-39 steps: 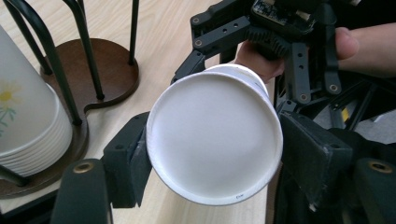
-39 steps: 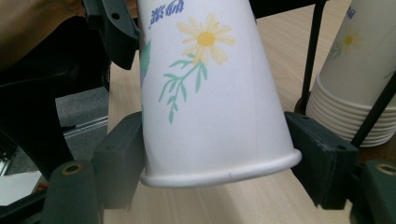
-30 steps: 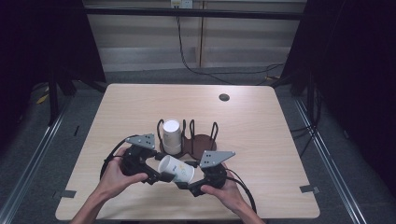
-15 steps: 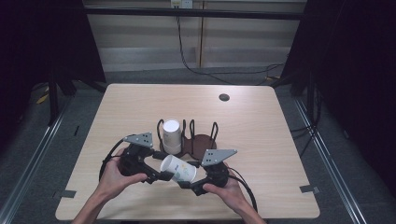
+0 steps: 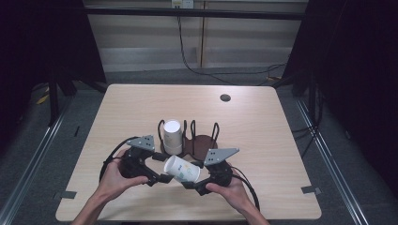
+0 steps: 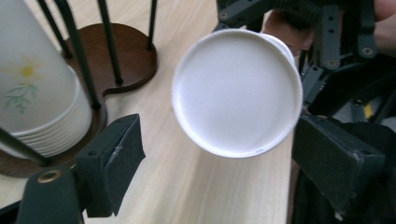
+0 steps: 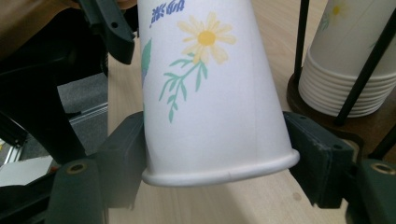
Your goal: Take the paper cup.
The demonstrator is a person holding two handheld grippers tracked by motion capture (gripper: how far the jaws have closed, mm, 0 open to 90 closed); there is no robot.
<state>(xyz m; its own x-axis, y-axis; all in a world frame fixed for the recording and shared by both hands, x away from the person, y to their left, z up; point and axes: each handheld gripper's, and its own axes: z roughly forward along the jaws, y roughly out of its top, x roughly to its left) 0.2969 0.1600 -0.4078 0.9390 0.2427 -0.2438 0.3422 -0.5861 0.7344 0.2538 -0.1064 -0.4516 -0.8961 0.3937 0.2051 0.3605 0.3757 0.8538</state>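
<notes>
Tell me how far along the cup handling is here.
Done: one paper cup is off the stack in the wire holder. In hand: the right gripper clamps it near the rim; the left gripper has just been opening around its base, pads clear. Left: setting it down.

The high view looks forward and down on the rack (image 5: 190, 140) from well above; both gripper views sit close beside it — facing each other across the cup (image 6: 237, 91), which all share.
</notes>
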